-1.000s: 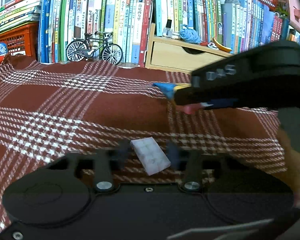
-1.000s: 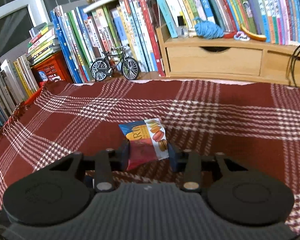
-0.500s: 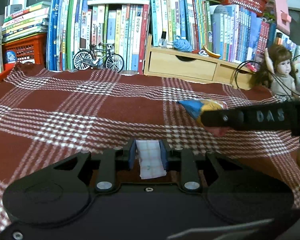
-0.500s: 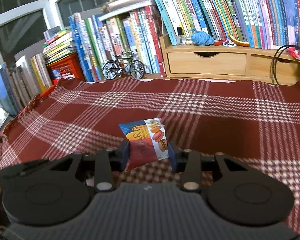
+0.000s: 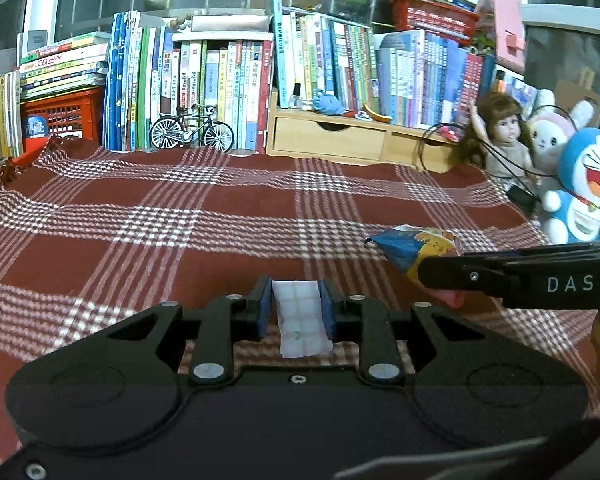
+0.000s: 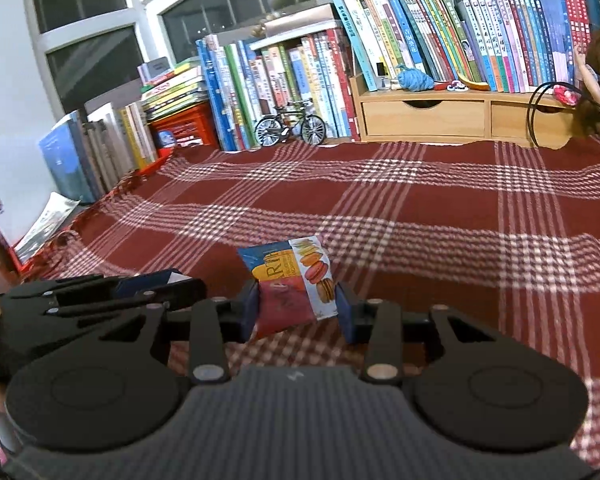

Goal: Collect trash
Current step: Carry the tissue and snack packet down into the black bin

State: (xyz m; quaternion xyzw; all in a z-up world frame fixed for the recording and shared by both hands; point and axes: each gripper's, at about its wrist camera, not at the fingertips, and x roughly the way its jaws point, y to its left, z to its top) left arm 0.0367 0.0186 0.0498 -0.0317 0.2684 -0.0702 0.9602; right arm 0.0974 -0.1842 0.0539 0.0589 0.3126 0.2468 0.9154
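Above plaid cloth (image 5: 180, 216), left gripper (image 5: 296, 306) pinching white wrapper (image 5: 302, 322), right gripper (image 6: 296, 308) w/ macaron packet (image 6: 292, 280)

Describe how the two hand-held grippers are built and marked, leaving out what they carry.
Both are matte black. The left hand-held gripper has two round housings, linkage bars with silver pivot screws, and blue pads on its fingers. The right hand-held gripper is the same, with a ribbed grey centre panel. Seen from the left wrist view, its side bears white letters "DAS". No cables or sleeves show.

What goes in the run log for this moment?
left gripper: shut on white wrapper | right gripper: shut on macaron snack packet | both above plaid cloth
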